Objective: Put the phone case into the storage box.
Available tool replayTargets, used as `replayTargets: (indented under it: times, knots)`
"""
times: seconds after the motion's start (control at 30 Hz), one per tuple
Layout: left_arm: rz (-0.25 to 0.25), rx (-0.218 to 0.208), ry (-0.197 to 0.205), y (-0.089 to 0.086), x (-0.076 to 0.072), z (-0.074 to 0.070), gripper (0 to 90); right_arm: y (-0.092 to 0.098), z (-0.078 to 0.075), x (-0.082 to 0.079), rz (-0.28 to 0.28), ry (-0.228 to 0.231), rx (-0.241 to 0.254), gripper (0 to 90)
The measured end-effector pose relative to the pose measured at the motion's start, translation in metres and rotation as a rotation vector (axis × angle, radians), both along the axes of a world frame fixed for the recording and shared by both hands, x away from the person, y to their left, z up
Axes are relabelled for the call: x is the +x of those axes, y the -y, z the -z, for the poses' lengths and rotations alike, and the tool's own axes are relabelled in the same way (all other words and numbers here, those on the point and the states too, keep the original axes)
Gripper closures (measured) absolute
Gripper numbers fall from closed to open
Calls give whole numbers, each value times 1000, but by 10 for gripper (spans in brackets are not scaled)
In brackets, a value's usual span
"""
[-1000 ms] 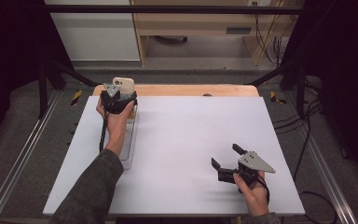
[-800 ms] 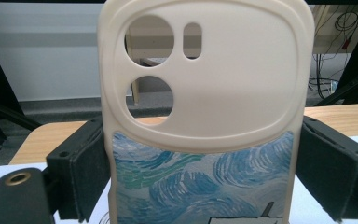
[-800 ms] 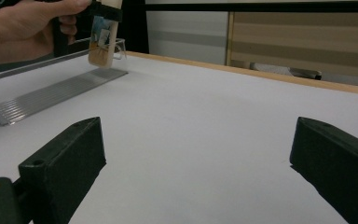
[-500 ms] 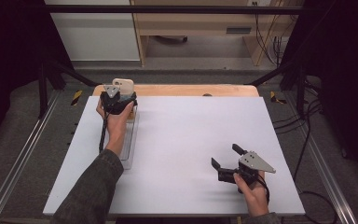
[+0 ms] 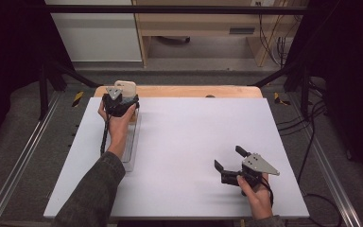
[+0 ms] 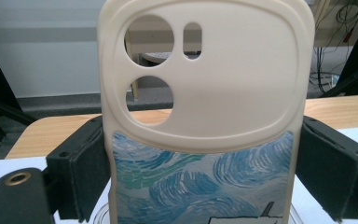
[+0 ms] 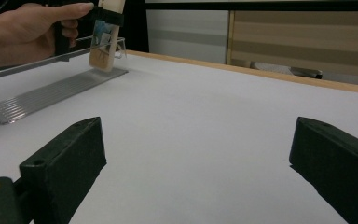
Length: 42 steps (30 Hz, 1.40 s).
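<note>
The phone case [image 6: 205, 116], cream with a blue swirl print and camera cut-outs at its top, stands upright between the jaws of the left gripper [image 5: 118, 101], which press on its two side edges. It is at the far left of the table [image 5: 189, 142], over the far end of a clear ribbed rack [image 7: 51, 95] that runs along the left side; in the right gripper view its lower edge is down at the rack, though whether it touches cannot be told. The left hand [image 5: 116, 125] wraps the gripper from behind.

Well apart, near the front right corner, the right gripper [image 5: 229, 165] rests low over the table with its jaws wide apart and nothing between them.

The table top is plain matte white with a wooden strip [image 5: 179, 91] showing along its far edge. Grey carpet [image 5: 28, 156] and metal rails [image 5: 19, 165] flank it. Beyond are a white cabinet [image 5: 94, 33], a wooden shelf unit [image 5: 194, 23], hanging cables [image 5: 269, 28] and black curtains [image 5: 9, 47].
</note>
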<state>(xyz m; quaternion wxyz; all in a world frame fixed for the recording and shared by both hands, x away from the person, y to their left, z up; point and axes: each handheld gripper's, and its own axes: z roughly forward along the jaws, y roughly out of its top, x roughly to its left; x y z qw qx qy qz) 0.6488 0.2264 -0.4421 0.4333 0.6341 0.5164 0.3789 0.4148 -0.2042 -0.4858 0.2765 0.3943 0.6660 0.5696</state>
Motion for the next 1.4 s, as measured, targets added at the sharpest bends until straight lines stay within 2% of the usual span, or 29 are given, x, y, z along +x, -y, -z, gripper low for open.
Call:
replayTargets:
  times: [1.4]
  knots:
    - [13, -21, -32, 2, 1, 4, 109, -3, 1, 0, -14, -4, -2, 34]
